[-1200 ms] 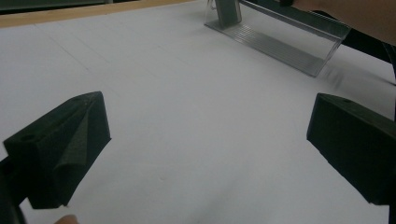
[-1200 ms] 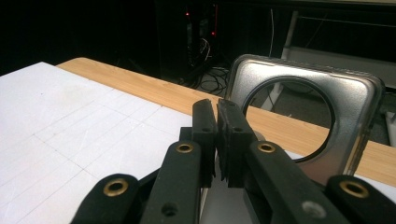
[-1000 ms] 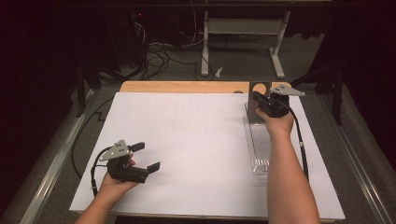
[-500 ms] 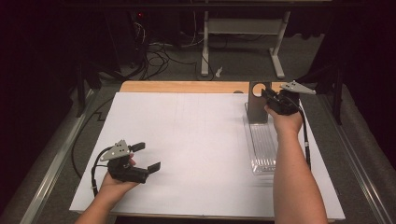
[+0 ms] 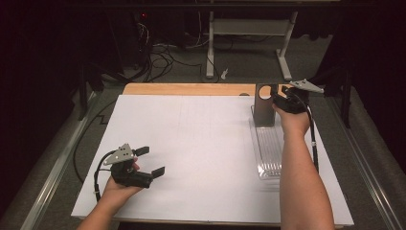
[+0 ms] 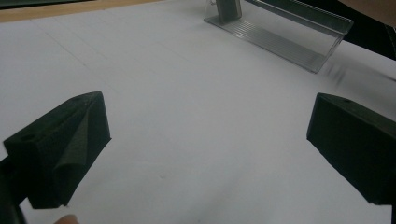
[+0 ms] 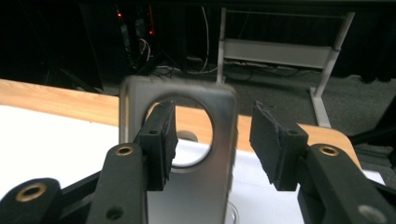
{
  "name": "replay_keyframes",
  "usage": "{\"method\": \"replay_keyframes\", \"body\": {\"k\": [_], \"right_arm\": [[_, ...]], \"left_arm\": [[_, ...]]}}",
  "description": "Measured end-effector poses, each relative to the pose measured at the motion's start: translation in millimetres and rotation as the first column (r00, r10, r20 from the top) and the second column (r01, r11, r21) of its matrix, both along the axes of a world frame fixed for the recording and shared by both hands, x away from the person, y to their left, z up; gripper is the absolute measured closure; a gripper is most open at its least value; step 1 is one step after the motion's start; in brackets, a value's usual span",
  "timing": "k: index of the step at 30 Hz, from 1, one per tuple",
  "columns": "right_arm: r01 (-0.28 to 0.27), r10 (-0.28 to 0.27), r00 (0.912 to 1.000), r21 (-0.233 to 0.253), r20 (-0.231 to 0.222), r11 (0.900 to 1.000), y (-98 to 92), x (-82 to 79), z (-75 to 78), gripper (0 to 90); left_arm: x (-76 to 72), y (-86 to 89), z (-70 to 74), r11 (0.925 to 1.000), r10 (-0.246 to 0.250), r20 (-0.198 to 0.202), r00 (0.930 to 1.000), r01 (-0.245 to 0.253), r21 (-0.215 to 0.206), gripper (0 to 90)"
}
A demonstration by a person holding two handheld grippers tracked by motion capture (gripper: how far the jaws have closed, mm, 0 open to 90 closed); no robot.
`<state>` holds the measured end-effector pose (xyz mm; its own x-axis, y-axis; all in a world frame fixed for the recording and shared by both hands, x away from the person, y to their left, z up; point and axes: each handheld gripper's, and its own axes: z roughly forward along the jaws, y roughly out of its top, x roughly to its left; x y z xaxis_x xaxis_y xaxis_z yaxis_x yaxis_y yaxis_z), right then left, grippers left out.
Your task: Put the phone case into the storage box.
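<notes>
while the clear tray [image 5: 268,148] lies on the table [image 5: 191,139], a metal plate [image 5: 264,108] stands upright at its far end; right gripper [image 5: 282,101] jaws apart around the plate, left gripper [image 5: 152,162] jaws apart well left of it.

Table sheet [image 5: 201,158]: brightly and evenly lit from above; my arms cast only faint shadows.
Surroundings: far floor and both sides fall into deep darkness.
Metal plate [image 7: 187,140]: blurred, too close to my right gripper's camera.
Clear tray [image 6: 285,37]: soft, streaked with glare.
Far background: small red lights.
</notes>
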<state>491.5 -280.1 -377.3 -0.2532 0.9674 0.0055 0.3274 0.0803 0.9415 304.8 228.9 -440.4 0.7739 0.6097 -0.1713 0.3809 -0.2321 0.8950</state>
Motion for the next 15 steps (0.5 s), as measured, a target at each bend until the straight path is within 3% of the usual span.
{"method": "replay_keyframes", "body": {"k": [5, 9, 15], "right_arm": [[0.015, -0.015, 0.9999, 0.006, 0.003, 1.0, -1.8, 1.6, 4.4, 67.6], [0.019, -0.019, 0.9993, 0.001, -0.031, 1.0, -5.6, 4.8, 4.5, 76.0], [0.026, -0.024, 0.9974, 0.017, -0.067, 1.0, -7.9, 10.9, -0.6, 79.5]], "left_arm": [[-0.9, 0.8, 0.0, 1.0, 0.001, 0.001, 1.0, -0.001, 0.001, 0.7], [-1.0, 0.8, -0.3, 1.0, 0.0, -0.001, 1.0, 0.0, 0.001, 0.7], [-0.7, 0.0, -0.6, 1.0, 0.002, -0.005, 1.0, -0.002, 0.0, 0.7]]}}
